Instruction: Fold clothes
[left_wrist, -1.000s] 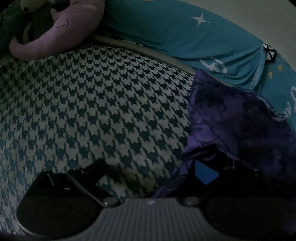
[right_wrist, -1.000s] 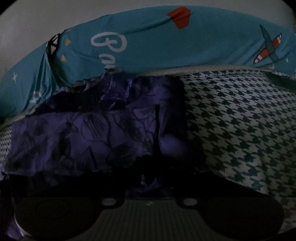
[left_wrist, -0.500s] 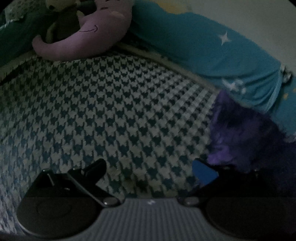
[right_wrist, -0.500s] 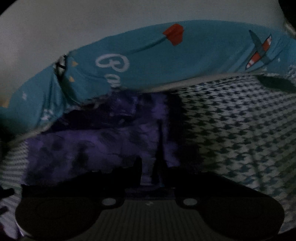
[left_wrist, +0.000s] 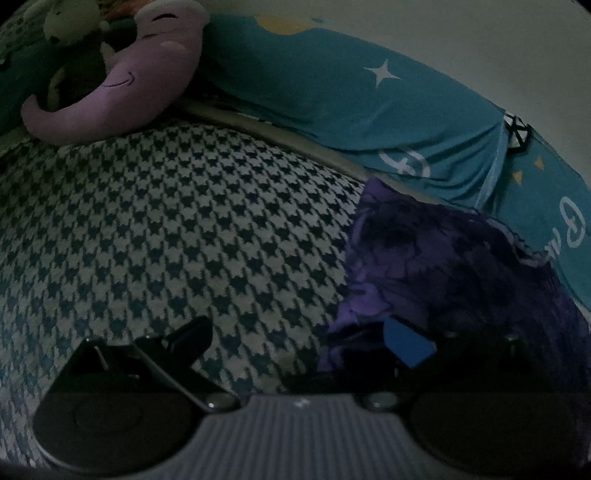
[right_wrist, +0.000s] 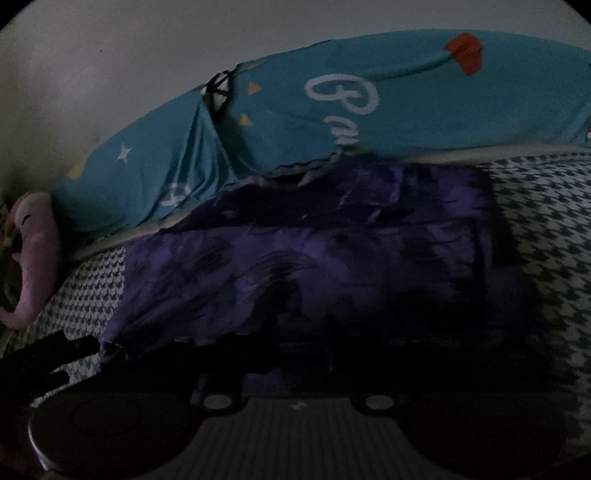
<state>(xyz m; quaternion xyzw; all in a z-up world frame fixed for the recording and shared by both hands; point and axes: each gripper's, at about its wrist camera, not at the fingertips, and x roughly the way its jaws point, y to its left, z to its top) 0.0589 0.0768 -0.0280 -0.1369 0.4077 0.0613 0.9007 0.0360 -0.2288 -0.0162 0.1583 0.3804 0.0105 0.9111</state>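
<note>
Risk: purple garment (right_wrist: 295, 266) bunching or slipping mid-fold, esp. if L gripper (left_wrist: 299, 343) catches only the thin edge w/ one finger. Lies on houndstooth bed cover (left_wrist: 166, 229), far edge against teal bolster (left_wrist: 351, 110). L gripper spread, garment edge at right finger. R gripper (right_wrist: 295, 354) directly over near hem; too dark, can't tell state.
</note>
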